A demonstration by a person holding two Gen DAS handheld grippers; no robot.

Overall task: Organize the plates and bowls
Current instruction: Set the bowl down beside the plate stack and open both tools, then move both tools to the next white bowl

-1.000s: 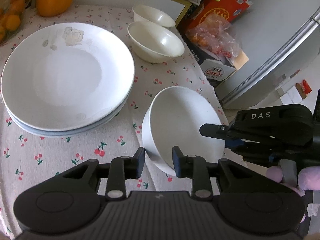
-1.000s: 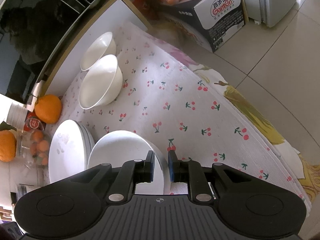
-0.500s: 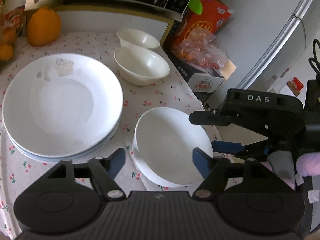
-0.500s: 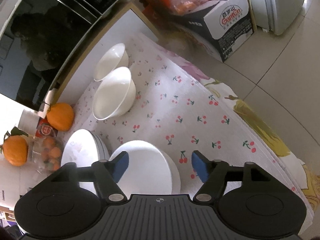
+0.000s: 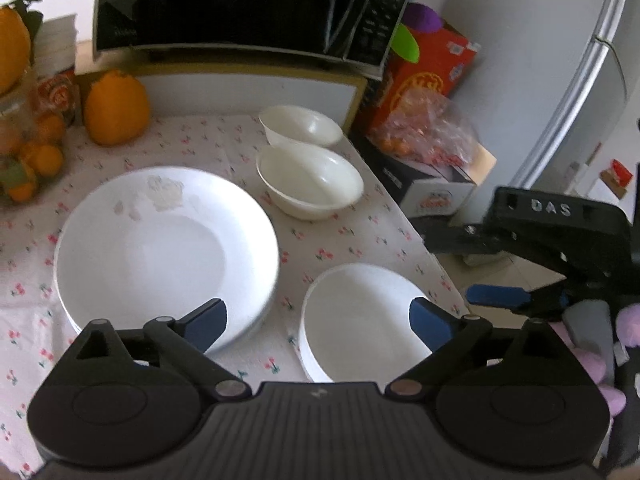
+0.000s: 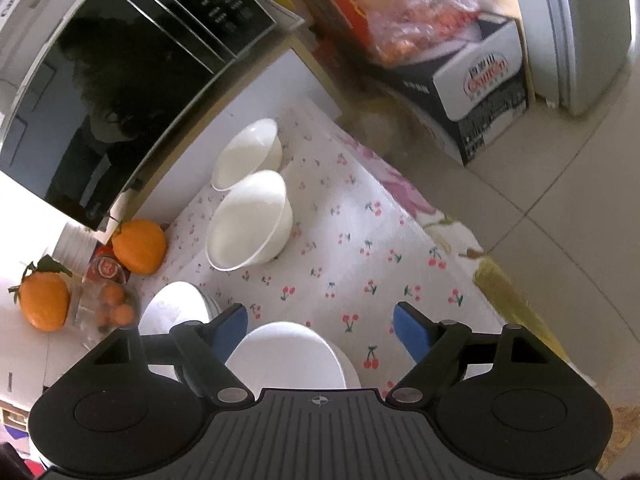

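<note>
A stack of large white plates (image 5: 160, 248) lies on the cherry-print cloth at the left; it also shows in the right wrist view (image 6: 172, 308). A stack of smaller white deep plates (image 5: 360, 324) sits at the near right edge and shows in the right wrist view (image 6: 288, 356). Two white bowls stand behind, one nearer (image 5: 310, 182) (image 6: 248, 220) and one farther (image 5: 300, 126) (image 6: 246, 152). My left gripper (image 5: 318, 320) is open and empty above the small stack. My right gripper (image 6: 320, 326) is open and empty over the same stack, and shows in the left wrist view (image 5: 520, 256).
A black microwave (image 5: 248, 4) stands on a white shelf behind the bowls. Oranges (image 5: 116, 108) and a jar of small fruit (image 5: 24, 152) are at the back left. Cardboard boxes (image 5: 432, 184) and a fridge (image 5: 580, 80) stand beside the table's right edge.
Both grippers were shut on the rim of the small plate stack; they have opened, let it go on the cloth and pulled back and up.
</note>
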